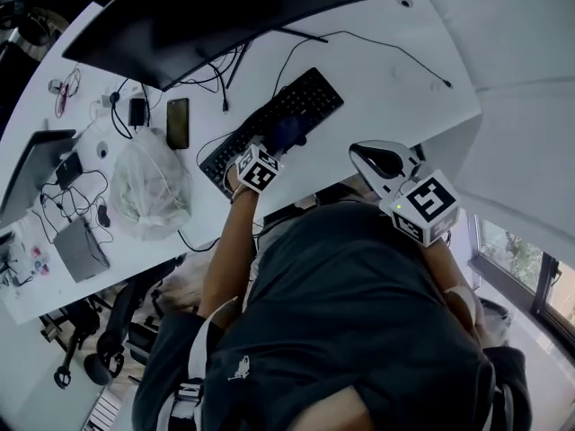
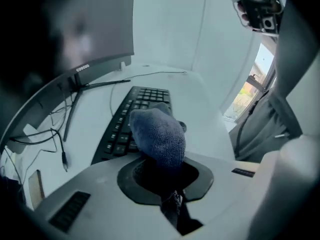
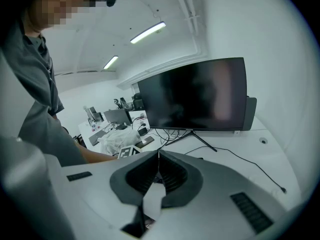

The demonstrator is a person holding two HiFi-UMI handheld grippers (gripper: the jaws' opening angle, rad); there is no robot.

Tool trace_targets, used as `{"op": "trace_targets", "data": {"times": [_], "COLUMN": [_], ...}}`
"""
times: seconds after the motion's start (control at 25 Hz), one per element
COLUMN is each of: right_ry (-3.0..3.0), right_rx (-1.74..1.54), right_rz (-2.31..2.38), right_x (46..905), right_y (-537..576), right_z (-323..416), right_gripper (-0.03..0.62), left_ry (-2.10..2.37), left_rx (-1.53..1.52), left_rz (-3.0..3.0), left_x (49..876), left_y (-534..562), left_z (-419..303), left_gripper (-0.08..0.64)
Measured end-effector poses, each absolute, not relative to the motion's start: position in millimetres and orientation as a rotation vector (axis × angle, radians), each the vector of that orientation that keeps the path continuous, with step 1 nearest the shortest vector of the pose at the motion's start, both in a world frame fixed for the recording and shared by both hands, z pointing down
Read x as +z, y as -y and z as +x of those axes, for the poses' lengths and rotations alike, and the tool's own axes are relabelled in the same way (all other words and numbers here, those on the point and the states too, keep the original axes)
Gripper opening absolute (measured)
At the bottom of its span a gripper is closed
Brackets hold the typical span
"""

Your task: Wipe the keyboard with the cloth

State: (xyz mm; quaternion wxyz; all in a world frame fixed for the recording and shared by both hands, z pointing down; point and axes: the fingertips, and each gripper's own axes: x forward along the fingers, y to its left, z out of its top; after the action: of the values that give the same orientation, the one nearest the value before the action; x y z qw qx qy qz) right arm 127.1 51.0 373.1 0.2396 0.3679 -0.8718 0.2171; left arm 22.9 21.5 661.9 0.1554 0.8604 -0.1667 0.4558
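Observation:
The black keyboard (image 1: 286, 113) lies slantwise on the white desk (image 1: 395, 83) in front of the monitor. My left gripper (image 1: 274, 146) hangs over the keyboard's near middle, shut on a blue cloth (image 1: 287, 133) that rests on the keys. In the left gripper view the cloth (image 2: 158, 134) bulges out of the jaws and covers the near keys of the keyboard (image 2: 131, 118); the fingertips are hidden under it. My right gripper (image 1: 384, 162) is held off the desk's near edge, above the person's body. Its jaws (image 3: 159, 156) are shut with nothing between them.
A large dark monitor (image 1: 207, 7) on a thin stand fills the desk's far side, also seen in the right gripper view (image 3: 195, 94). Left of the keyboard lie a phone (image 1: 178, 122), a crumpled plastic bag (image 1: 148, 187), cables and a laptop (image 1: 36, 164). A cable (image 1: 377, 45) crosses the desk's right part.

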Motion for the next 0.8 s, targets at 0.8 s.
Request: {"op": "trace_targets", "data": {"times": [0.8], "right_ry": [2.4], "right_rx": [0.618], "right_rz": [0.895], "right_x": [378.1], "right_y": [-14.6], "right_z": [164.7], "right_gripper": [0.009], "left_ry": [0.504], "left_rx": [1.353], "left_rz": [2.456], "left_x": [648.7], "left_y": [-4.1], "left_z": [49.7], "left_gripper": [0.029]}}
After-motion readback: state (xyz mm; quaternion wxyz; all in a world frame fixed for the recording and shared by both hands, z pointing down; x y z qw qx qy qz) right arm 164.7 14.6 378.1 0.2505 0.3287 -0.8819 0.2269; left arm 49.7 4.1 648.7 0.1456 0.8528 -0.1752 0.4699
